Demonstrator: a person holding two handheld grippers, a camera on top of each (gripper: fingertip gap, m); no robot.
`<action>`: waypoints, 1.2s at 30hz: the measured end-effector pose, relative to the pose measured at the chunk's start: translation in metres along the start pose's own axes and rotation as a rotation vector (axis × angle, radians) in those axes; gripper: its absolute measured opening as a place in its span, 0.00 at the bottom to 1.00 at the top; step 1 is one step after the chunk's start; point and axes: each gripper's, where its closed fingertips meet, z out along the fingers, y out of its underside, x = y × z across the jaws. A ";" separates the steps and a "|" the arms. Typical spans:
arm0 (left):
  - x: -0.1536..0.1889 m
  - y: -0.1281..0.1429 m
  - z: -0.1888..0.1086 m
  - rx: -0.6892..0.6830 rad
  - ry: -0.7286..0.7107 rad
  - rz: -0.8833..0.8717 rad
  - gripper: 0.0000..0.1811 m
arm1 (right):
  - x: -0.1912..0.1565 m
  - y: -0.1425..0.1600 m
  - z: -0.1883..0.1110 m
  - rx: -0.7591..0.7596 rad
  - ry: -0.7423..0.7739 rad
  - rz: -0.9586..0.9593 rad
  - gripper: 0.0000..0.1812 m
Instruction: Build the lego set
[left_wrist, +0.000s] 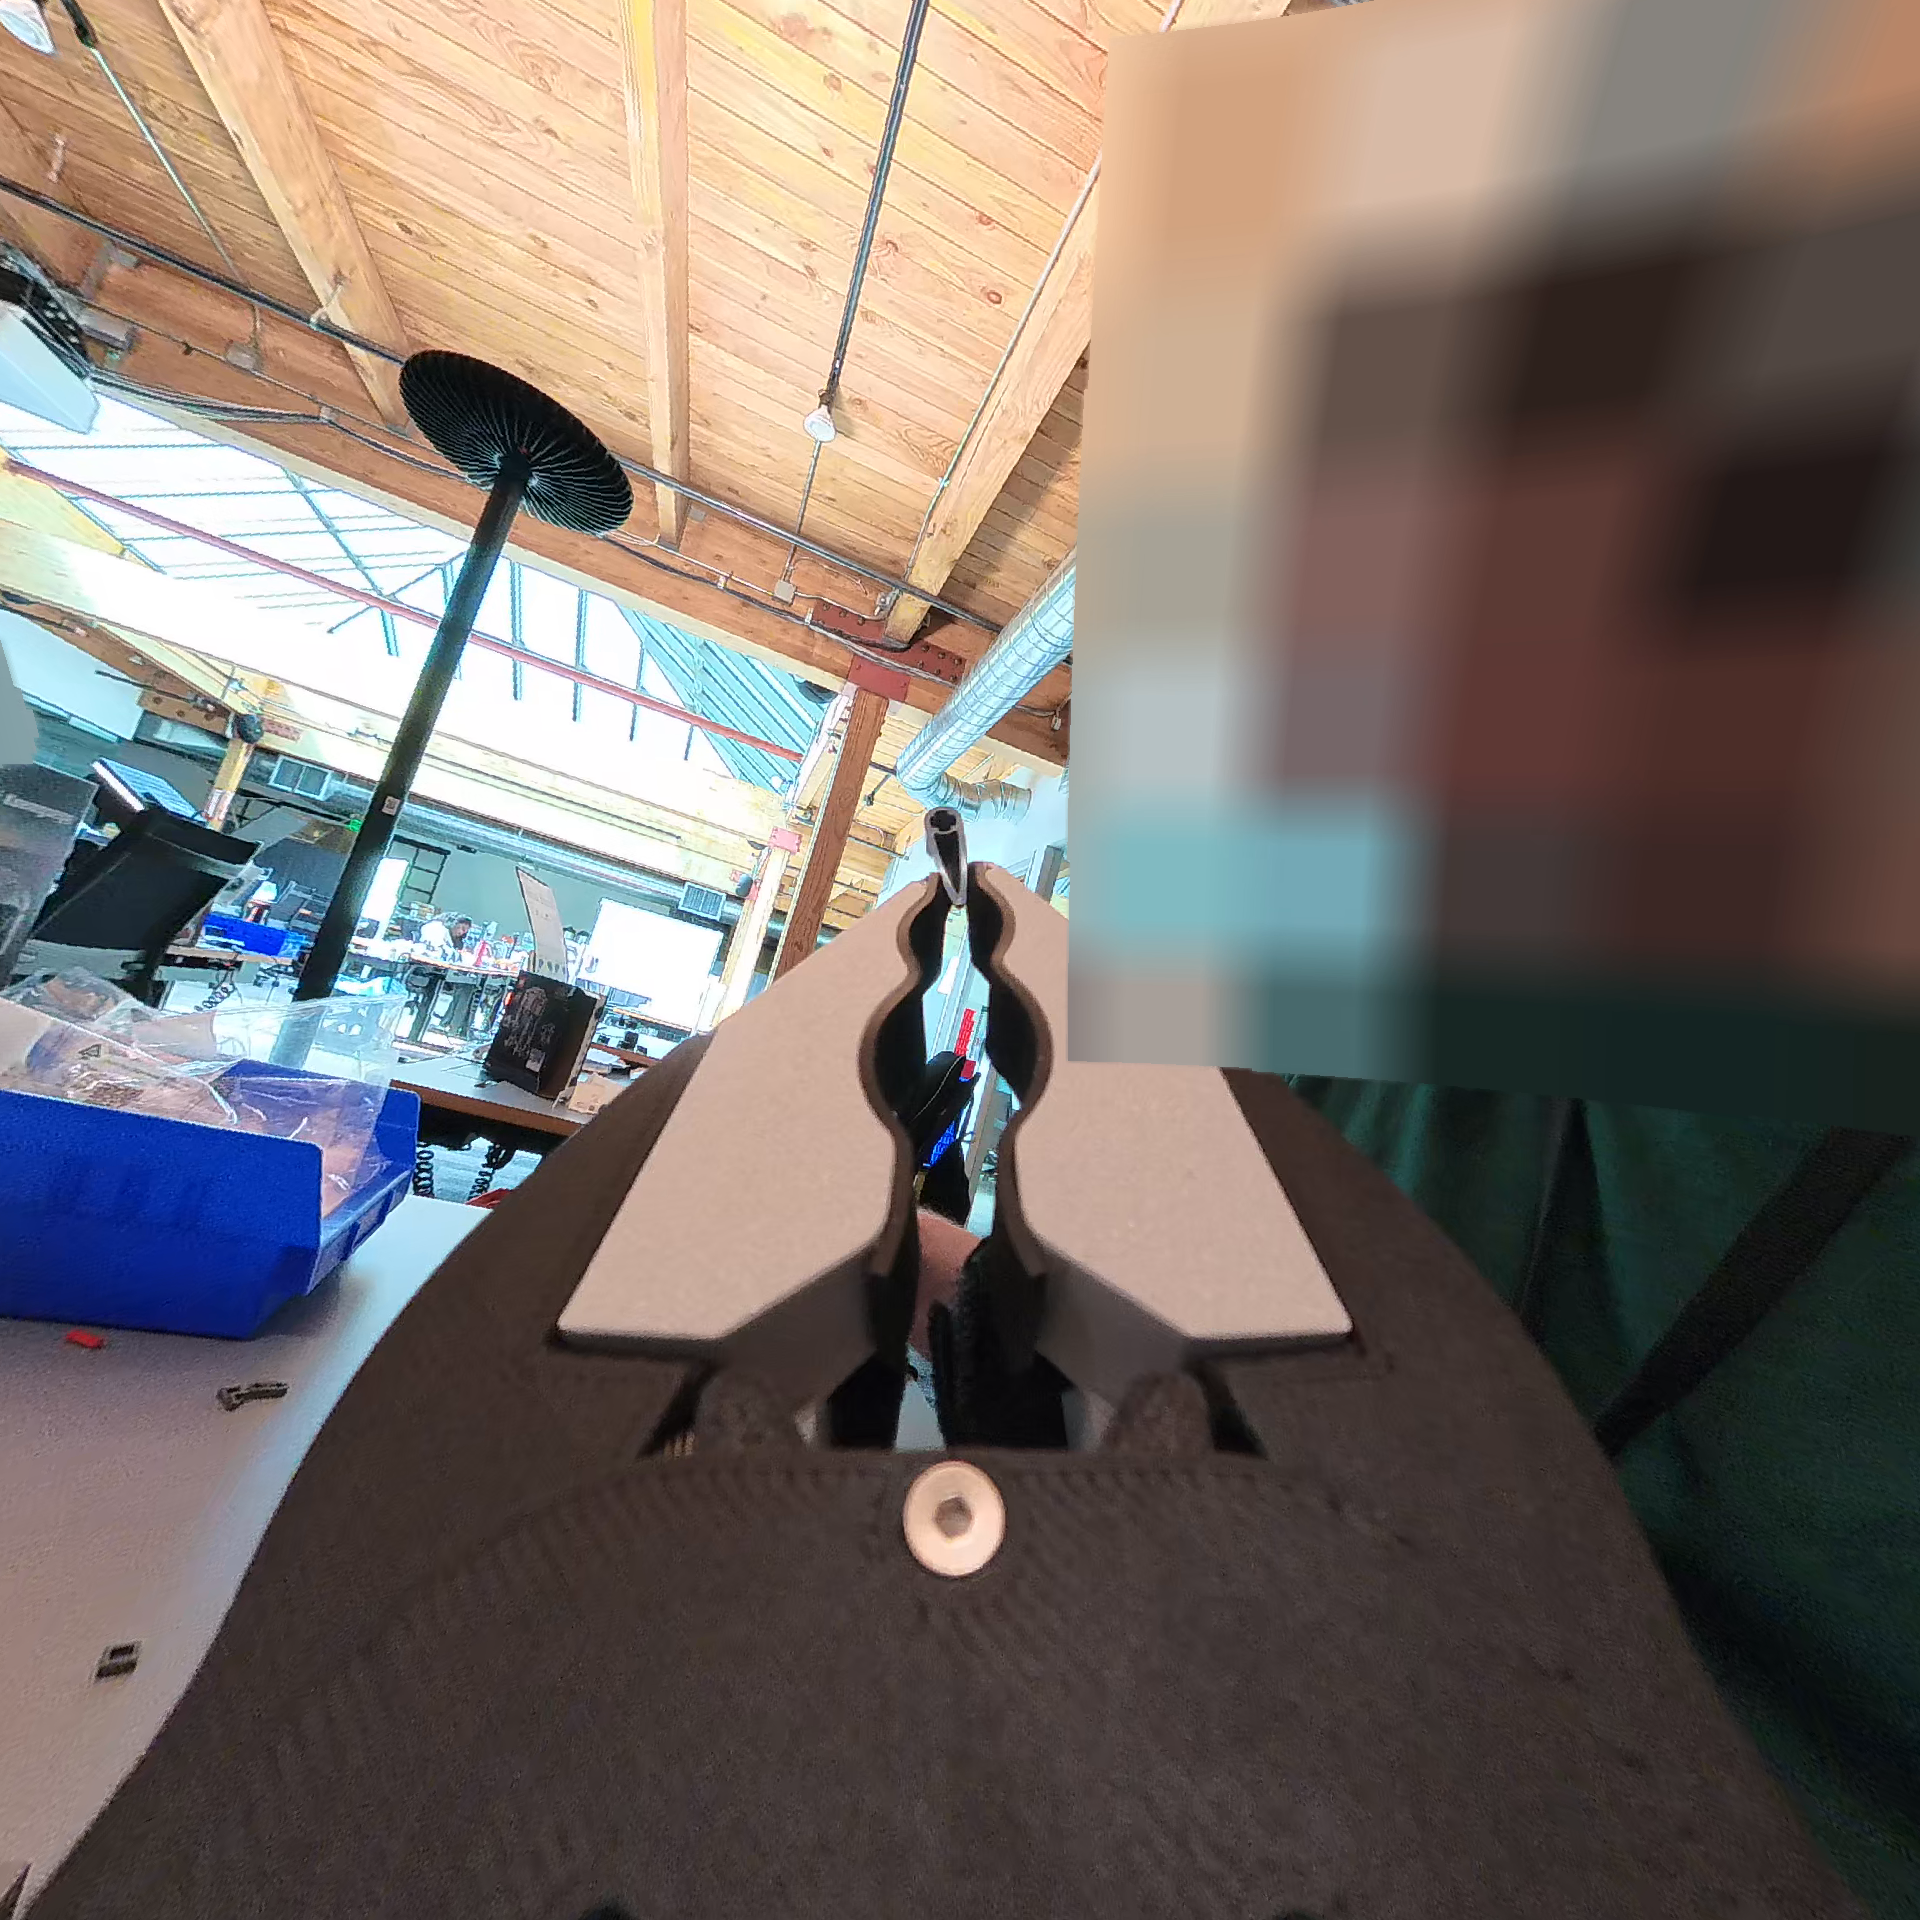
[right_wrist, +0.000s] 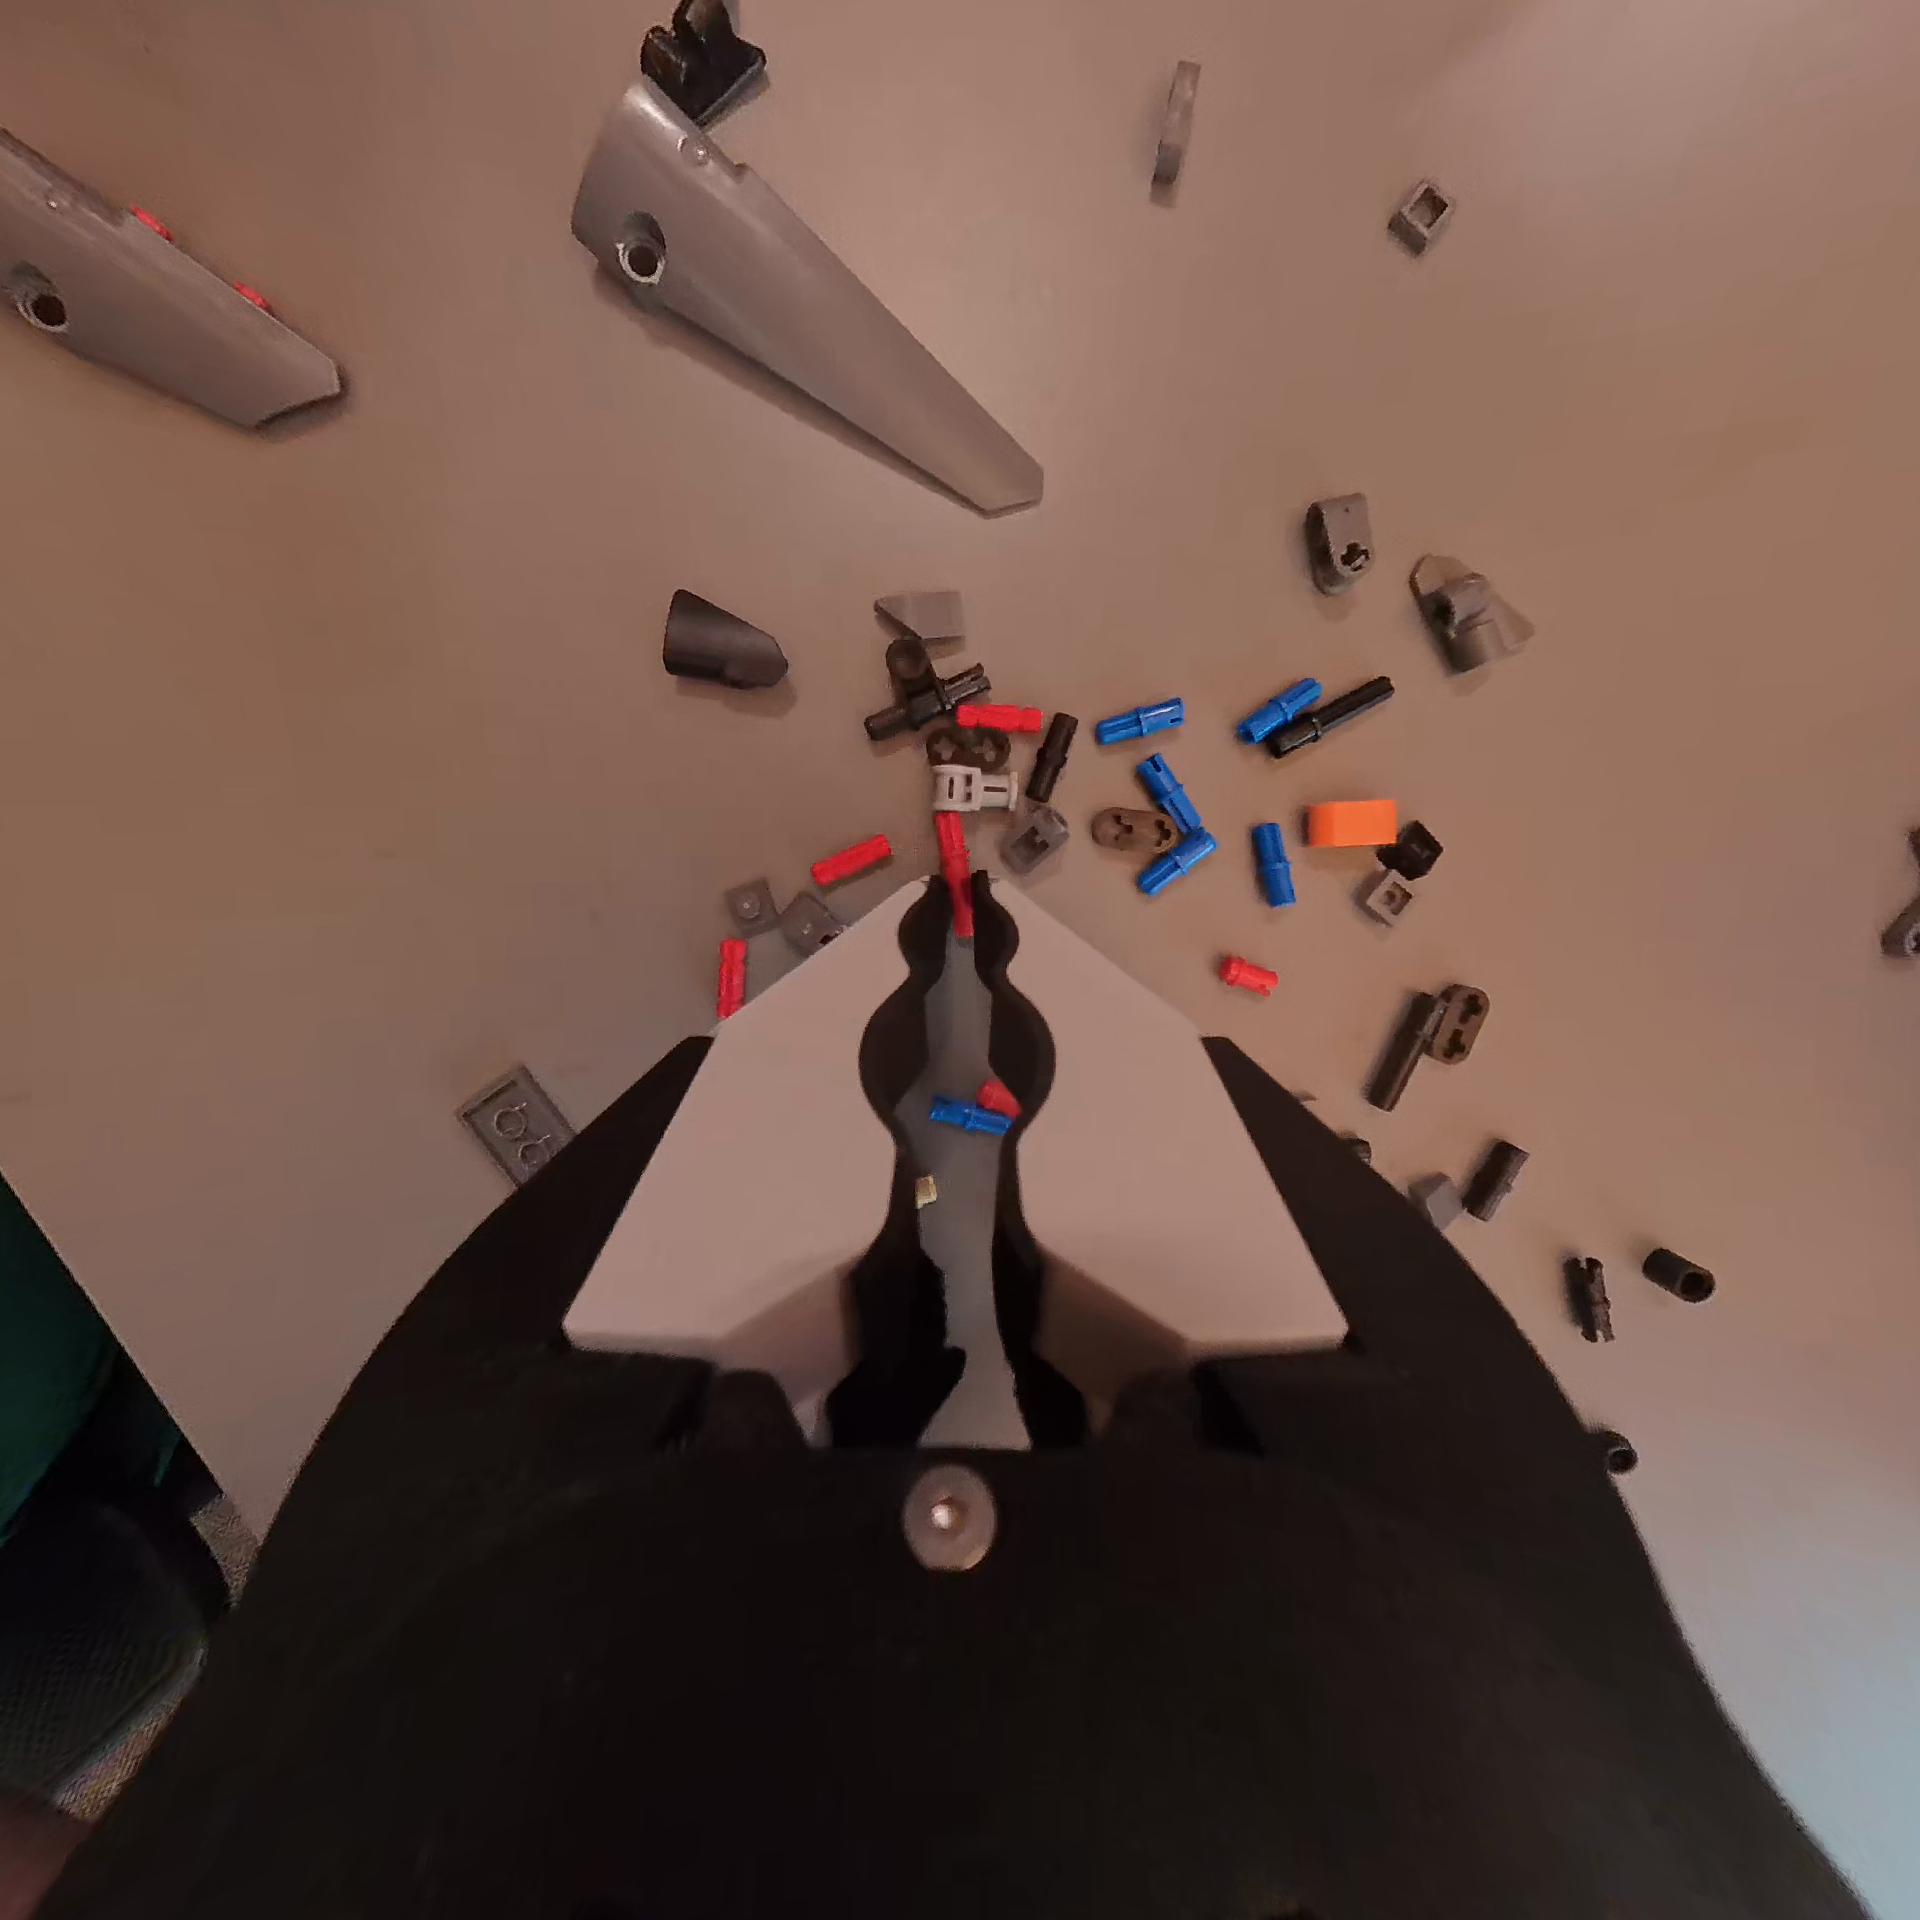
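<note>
The right gripper (right_wrist: 956, 883) jaws pinch a red pin (right_wrist: 954, 868) lengthwise, while the left gripper (left_wrist: 956, 883) grips a grey piece (left_wrist: 948, 850).

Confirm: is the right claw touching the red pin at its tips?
Touching. The right wrist view shows the right claw closed on the red pin, its end pinched between the tips.

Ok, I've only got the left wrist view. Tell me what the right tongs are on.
Observer: The right tongs point down at the table, closed around a red pin.
Operator: Say what lies just beyond it.
Observer: A white connector sits just past the pin's far end.
Operator: Name the biggest parts.
Observer: A long grey panel lies farther out, and a second grey panel at far left.
</note>
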 end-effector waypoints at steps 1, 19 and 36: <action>0.000 0.000 0.000 -0.001 -0.002 0.002 0.01 | 0.001 -0.001 -0.002 0.009 0.012 0.004 0.02; -0.029 0.036 0.002 -0.385 -0.342 0.450 0.01 | -0.076 -0.211 -0.114 0.823 -0.085 -0.173 0.01; -0.034 0.048 0.010 -0.397 -0.353 0.436 0.00 | -0.075 -0.232 -0.122 0.911 -0.059 -0.204 0.01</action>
